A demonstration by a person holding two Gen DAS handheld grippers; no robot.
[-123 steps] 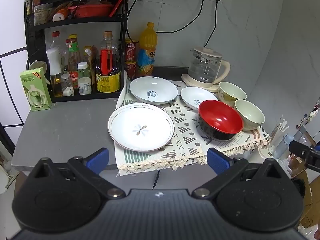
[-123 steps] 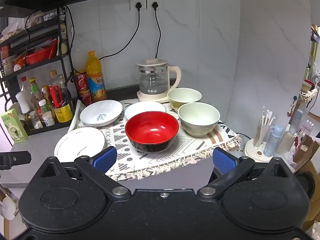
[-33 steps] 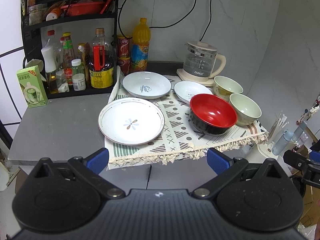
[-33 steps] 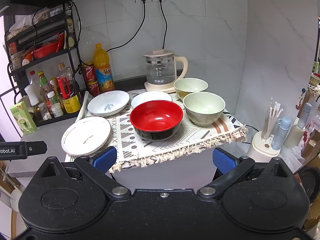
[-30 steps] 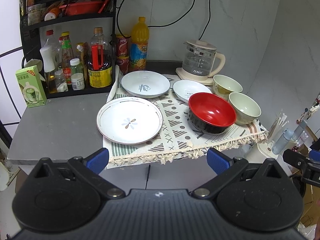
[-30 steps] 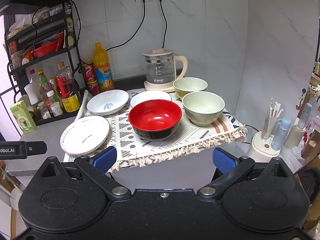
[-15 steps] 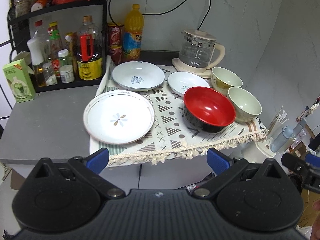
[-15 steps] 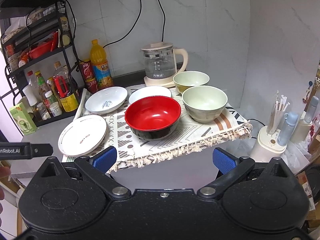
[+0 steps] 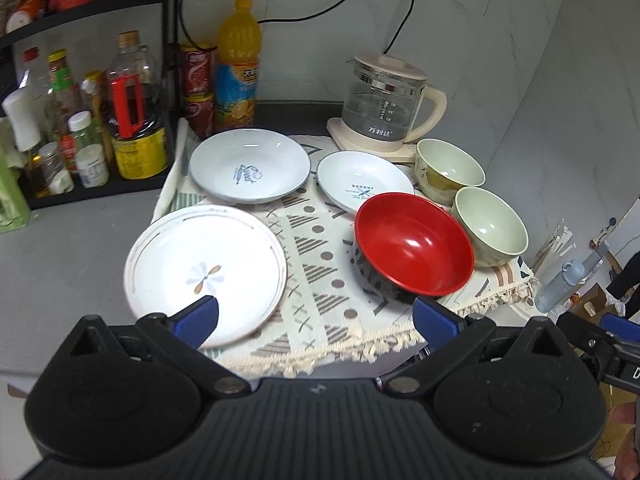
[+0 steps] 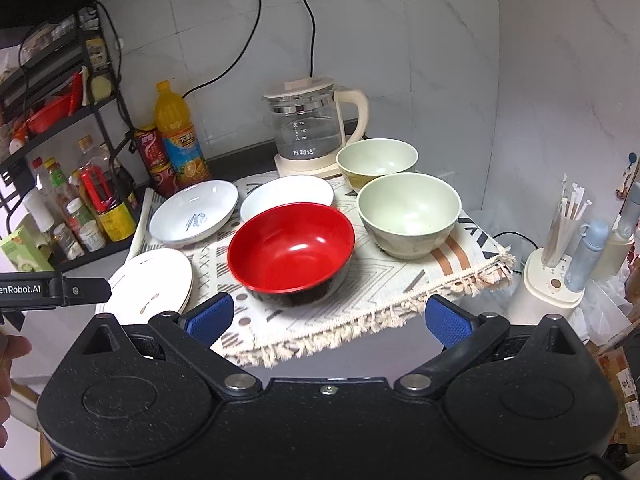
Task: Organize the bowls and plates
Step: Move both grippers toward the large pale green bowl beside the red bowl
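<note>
left wrist view: left gripper point(image 9: 314, 318) hangs at the near edge of the counter point(image 9: 60, 248), jaws spread wide, holding nothing.
right wrist view: right gripper point(image 10: 328, 316) sits off the counter's front edge, jaws spread wide, holding nothing.
patterned cloth point(image 9: 320, 280): carries all the dishes, fringe over the front edge.
flower plate point(image 9: 204, 268): front left of the cloth, its left rim off the cloth's side.
deep white plate point(image 9: 249, 165): behind the flower plate.
small white plate point(image 9: 365, 184): right of the deep plate, partly hidden by the red bowl's rim.
red bowl point(image 9: 414, 249): front centre-right, upright.
two pale green bowls: near one point(image 9: 491, 232) just right of the red bowl, far one point(image 9: 449, 168) behind it.
glass kettle point(image 9: 386, 110): at the back, by the wall.
bottle rack point(image 9: 100, 120): left of the cloth.
</note>
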